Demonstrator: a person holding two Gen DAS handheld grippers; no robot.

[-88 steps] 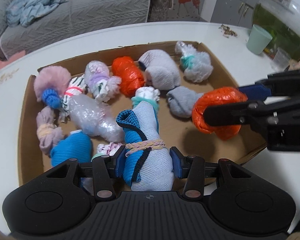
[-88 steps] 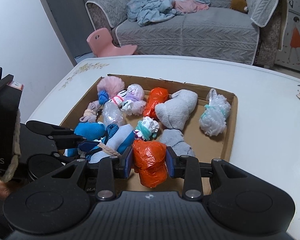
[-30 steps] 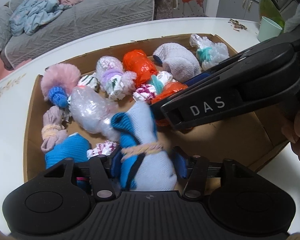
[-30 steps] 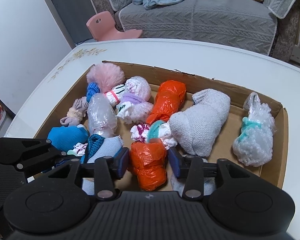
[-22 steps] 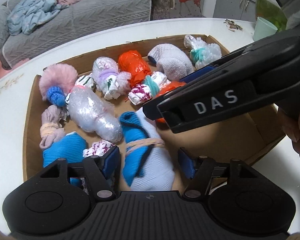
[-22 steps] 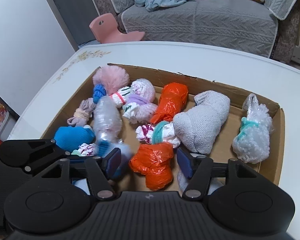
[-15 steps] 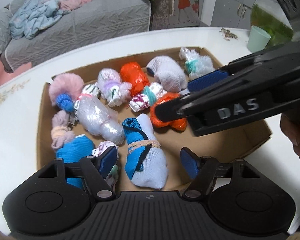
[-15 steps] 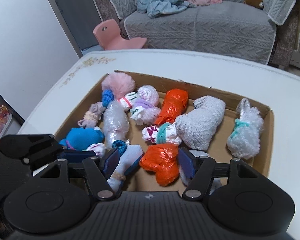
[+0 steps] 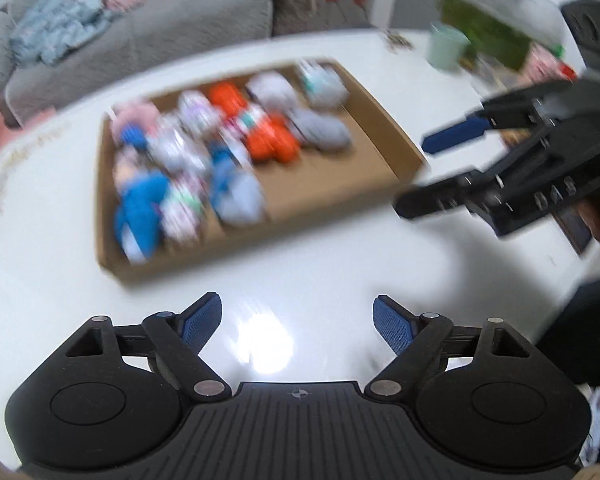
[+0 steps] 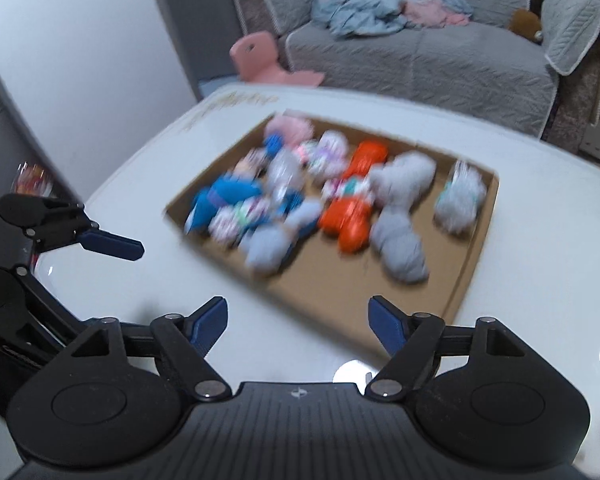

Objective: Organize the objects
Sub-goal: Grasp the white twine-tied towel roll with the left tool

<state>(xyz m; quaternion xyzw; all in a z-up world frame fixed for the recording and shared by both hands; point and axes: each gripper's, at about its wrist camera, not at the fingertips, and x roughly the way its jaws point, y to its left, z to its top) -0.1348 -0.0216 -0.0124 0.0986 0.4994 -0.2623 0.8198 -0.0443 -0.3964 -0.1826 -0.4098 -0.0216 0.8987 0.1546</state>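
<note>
Grey sofa (image 10: pixel 420 52) with clothes heap (image 10: pixel 384 8); pink chair (image 10: pixel 260 60); green cup (image 9: pixel 446 50) on white table (image 9: pixel 320 272).

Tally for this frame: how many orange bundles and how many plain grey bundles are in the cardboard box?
orange bundles: 2
plain grey bundles: 2
Total: 4
The other bundles in the cardboard box are too blurred to count by colour.
</note>
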